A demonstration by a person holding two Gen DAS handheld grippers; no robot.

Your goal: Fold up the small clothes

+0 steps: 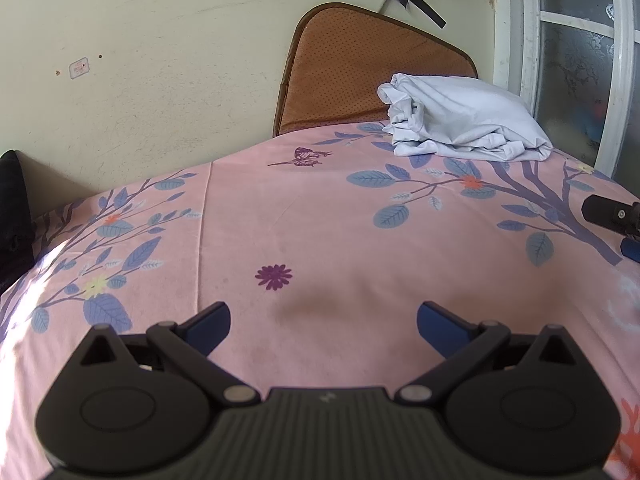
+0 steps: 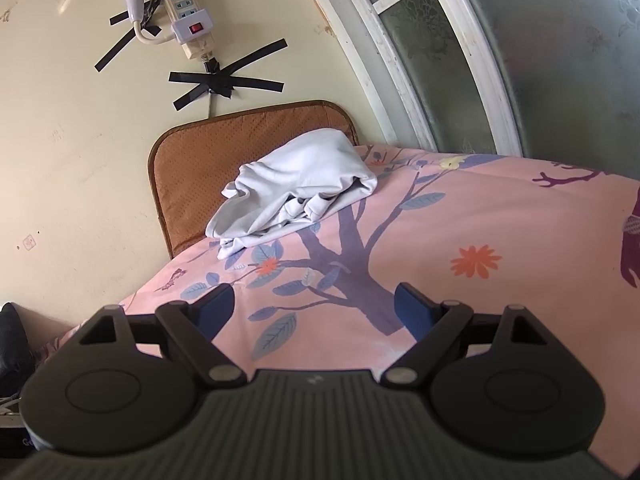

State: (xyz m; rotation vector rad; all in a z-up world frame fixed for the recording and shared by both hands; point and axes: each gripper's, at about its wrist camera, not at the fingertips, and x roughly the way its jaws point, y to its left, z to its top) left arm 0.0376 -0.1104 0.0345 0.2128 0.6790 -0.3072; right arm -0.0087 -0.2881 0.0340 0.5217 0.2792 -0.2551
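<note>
Left wrist view: left gripper [image 1: 323, 326] hovers over the pink sheet [image 1: 320, 216], jaws wide apart, nothing between. White garment [image 1: 464, 120] lies bunched at the far edge against a brown cushion [image 1: 332, 80]. Right gripper [image 2: 315, 312] likewise gapes empty, well short of the garment.

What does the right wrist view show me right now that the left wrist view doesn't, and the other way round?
Only the right wrist view: the white power strip taped to the wall, and the orange flower printed on the sheet. Only the left wrist view: the purple flower print, and a finger of the right gripper at the frame's right edge. Both: the bunched white garment at the far end of the pink sheet, against the brown cushion, untouched; the left gripper is open too.
</note>
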